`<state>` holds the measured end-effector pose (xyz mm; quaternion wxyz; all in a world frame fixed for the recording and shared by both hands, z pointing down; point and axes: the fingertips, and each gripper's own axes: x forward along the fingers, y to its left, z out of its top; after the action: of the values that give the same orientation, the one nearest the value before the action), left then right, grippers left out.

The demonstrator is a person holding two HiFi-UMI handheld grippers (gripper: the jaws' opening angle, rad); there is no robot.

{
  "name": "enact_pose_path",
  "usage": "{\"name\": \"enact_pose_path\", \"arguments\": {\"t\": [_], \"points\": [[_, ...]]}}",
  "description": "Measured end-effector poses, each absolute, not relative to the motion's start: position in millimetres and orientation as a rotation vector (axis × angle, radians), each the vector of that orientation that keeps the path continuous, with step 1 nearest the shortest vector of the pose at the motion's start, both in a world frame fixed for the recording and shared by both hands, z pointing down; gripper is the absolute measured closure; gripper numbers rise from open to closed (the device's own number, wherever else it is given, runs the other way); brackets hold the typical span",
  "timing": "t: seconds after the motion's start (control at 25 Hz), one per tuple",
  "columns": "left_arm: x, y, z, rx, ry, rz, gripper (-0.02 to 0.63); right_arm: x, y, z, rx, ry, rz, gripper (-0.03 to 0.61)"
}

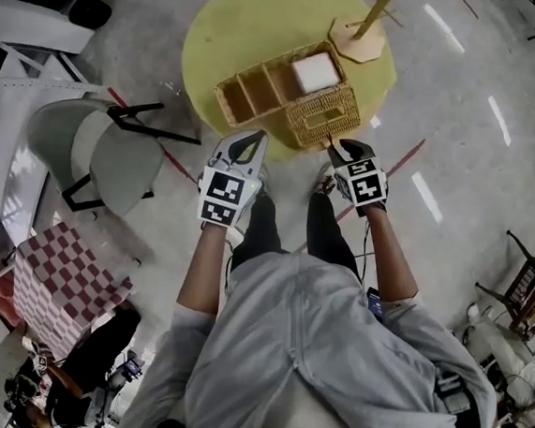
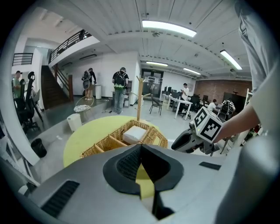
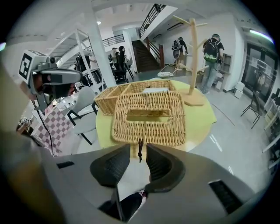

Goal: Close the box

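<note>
A box [image 1: 256, 92] sits on a round counter [image 1: 221, 25]. Its lid [image 1: 324, 115] lies open toward the person, over the counter's near edge. A block [image 1: 315, 70] lies in the box's right compartment. A stand [image 1: 363, 34] rises behind and right of the box. A chair [image 1: 102, 154] stands left of the counter. The lid's cord [image 3: 140, 151] hangs between the right gripper's [image 1: 338, 145] parted jaws.

1. The tan rectangular wicker box [image 1: 279, 90] and its flat wicker lid [image 3: 148, 118] are woven cane, rough and matt.
2. The round yellow tabletop [image 1: 231, 33] looks smooth and matt.
3. The pale wooden peg stand [image 1: 363, 34] is bare, unglossed wood.
4. The red-and-white checked cloth [image 1: 62, 280] is soft fabric.
5. The grey chair seat [image 1: 102, 158] looks like smooth plastic.
</note>
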<state>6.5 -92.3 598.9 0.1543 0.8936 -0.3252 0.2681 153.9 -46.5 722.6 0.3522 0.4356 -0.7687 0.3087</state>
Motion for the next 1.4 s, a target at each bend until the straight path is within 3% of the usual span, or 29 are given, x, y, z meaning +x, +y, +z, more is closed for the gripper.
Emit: {"name": "enact_pose_path", "arguments": {"t": [0.36, 0.68, 1.4], "points": [[-3.2, -90.5, 621.4, 2.509, -0.936, 0.790, 0.584, 151.2, -39.4, 766.0, 1.062, -1.910, 0.842, 0.452], [-6.5, -96.8, 620.4, 2.504, -0.946, 0.770, 0.584, 153.4, -36.4, 778.2, 1.076, -1.857, 0.869, 0.548], [-0.2, -135.4, 556.6, 2.613, -1.004, 0.651, 0.584, 161.4, -49.6, 675.1, 1.164, -1.957, 0.801, 0.552]]}}
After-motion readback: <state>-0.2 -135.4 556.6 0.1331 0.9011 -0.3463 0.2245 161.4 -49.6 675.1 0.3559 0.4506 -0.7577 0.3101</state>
